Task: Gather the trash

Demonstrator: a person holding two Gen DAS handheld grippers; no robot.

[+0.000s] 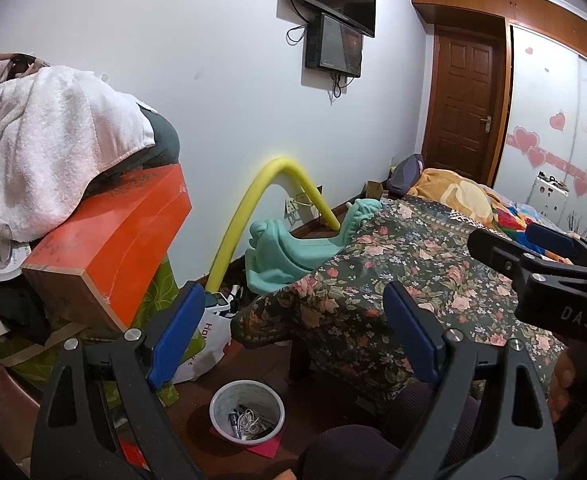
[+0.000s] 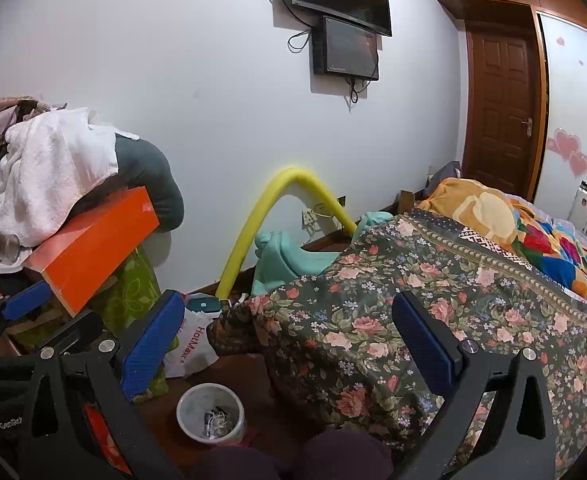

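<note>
A small white bin (image 1: 247,410) (image 2: 210,414) stands on the dark floor below both grippers. It holds a white cord and a few dark bits of trash. My left gripper (image 1: 293,332) hovers above it, open, with nothing between its blue pads (image 1: 177,336). My right gripper (image 2: 289,344) is likewise open and empty, over the bed's corner. Each gripper shows in the other's view: the right gripper (image 1: 521,240) at the right edge, the left gripper (image 2: 49,316) at the left edge. A white plastic bag (image 1: 209,340) (image 2: 193,340) with red lettering lies by the wall, behind the bin.
A bed with a floral cover (image 1: 373,280) (image 2: 413,300) fills the right side. At the left, an orange box (image 1: 109,236) (image 2: 93,240) under a white towel (image 1: 49,140) tops a cluttered pile. A yellow foam tube (image 1: 253,200) and teal cloth (image 1: 281,252) lean at the wall. A person's knees (image 2: 293,456) lie at the bottom.
</note>
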